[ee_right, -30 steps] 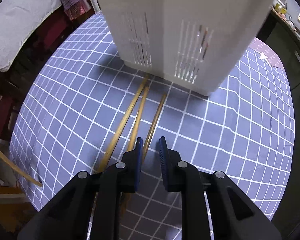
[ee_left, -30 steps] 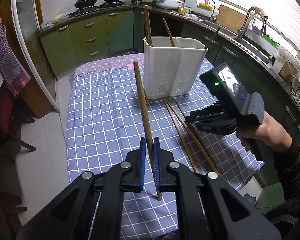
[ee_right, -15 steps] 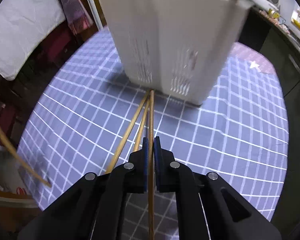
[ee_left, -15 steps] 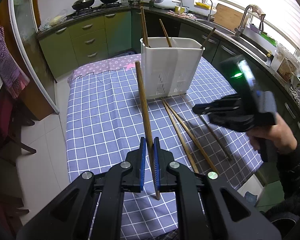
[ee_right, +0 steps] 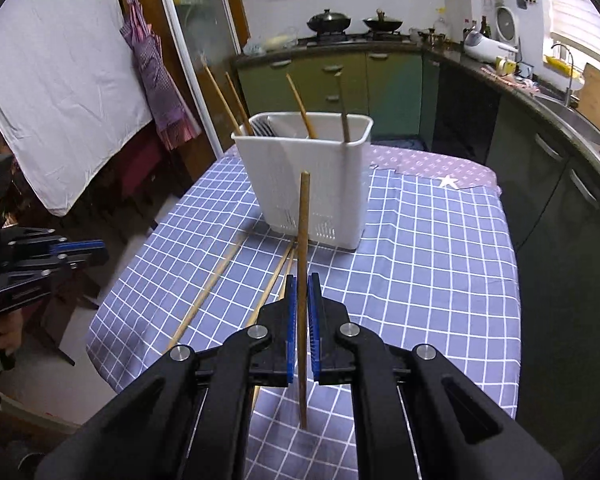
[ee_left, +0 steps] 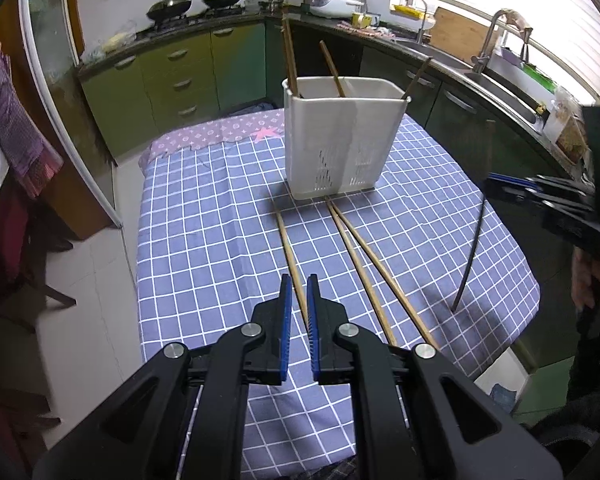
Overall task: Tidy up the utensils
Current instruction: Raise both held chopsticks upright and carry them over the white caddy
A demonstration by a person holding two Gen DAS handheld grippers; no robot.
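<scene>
A white slotted utensil holder point(ee_left: 340, 148) point(ee_right: 300, 168) stands on the blue checked tablecloth point(ee_left: 200, 220) with several chopsticks leaning in it. My right gripper point(ee_right: 300, 292) point(ee_left: 490, 184) is shut on a wooden chopstick point(ee_right: 303, 220) point(ee_left: 476, 220), held above the cloth, in front of the holder. Three chopsticks lie flat in front of the holder. One of these, a single chopstick point(ee_left: 292, 256) point(ee_right: 208, 288), shows through the narrow gap of my left gripper point(ee_left: 297, 296). In the right wrist view the left gripper point(ee_right: 100, 254) hovers off the table's edge, shut, with nothing between its pads.
Green kitchen cabinets point(ee_left: 172, 80) and a dark counter with a sink point(ee_left: 500, 80) curve around the back and right of the table. A person's hand point(ee_left: 580, 280) holds the right gripper. A dark chair point(ee_left: 16, 264) stands on the floor to the left.
The right gripper shut on a chopstick from the cloth and raised it. The chopstick that stood between the left pads now lies flat on the cloth.
</scene>
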